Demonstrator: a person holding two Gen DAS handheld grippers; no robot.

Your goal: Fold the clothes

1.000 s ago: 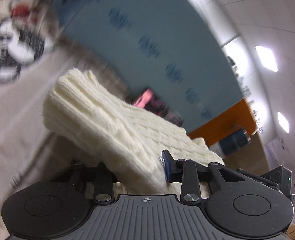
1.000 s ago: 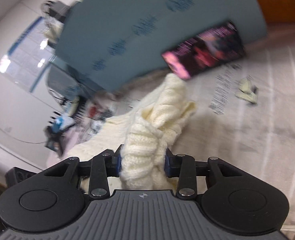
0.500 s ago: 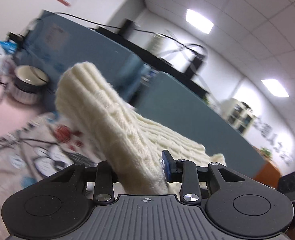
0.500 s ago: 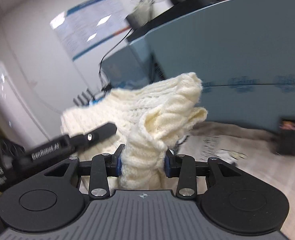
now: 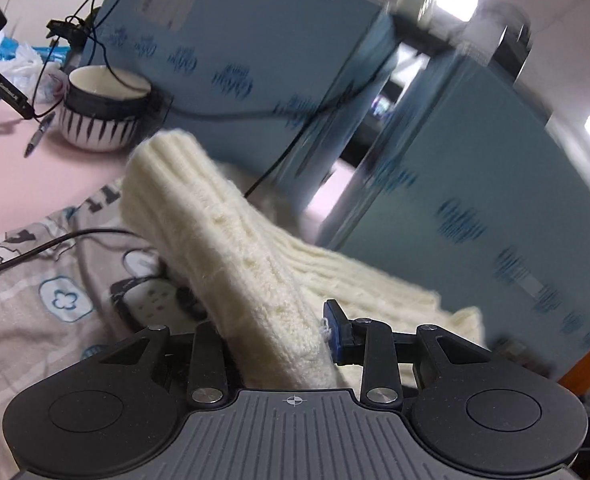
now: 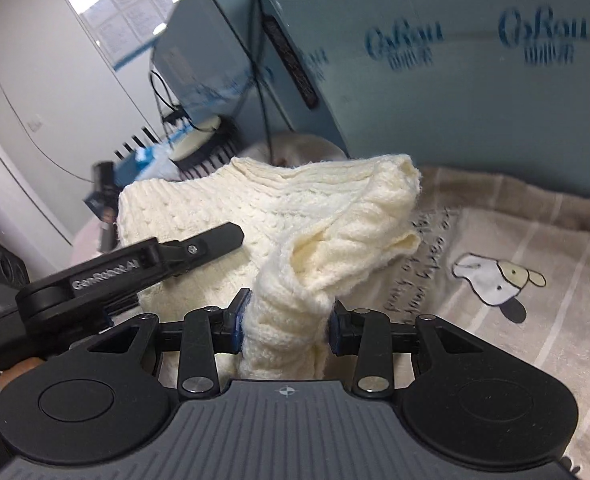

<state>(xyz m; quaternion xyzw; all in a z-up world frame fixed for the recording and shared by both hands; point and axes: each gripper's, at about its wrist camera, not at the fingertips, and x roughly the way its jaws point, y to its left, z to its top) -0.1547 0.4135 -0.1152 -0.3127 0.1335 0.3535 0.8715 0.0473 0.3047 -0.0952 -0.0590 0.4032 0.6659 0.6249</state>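
- Holding up a cream knit sweater (image 6: 295, 216) are two tools, one on each side, so it hangs off the cloth below and can be folded.
- The left hand-held gripper (image 5: 279, 340) is clamped on a thick, ribbed part of the sweater. That part sticks up and away like a fat tube.
- The right hand-held gripper (image 6: 287, 320) is squeezed shut on a bunched-up bit of the same sweater. The knit bulges out above its two blue pads.
- In the right view the left tool's black arm lies just beside the sweater's flat part. The two tools are near each other, I think so the sweater stays doubled over.
- Below is a beige printed sheet (image 6: 535, 320) with a little dog picture (image 6: 495, 276). It looks like a soft place to lay the sweater down.
- A striped bowl (image 5: 103, 112) and a black cable (image 5: 35, 252) sit off to the side, well apart from the sweater.
- Next, I think the sweater needs to go down flat and neat.
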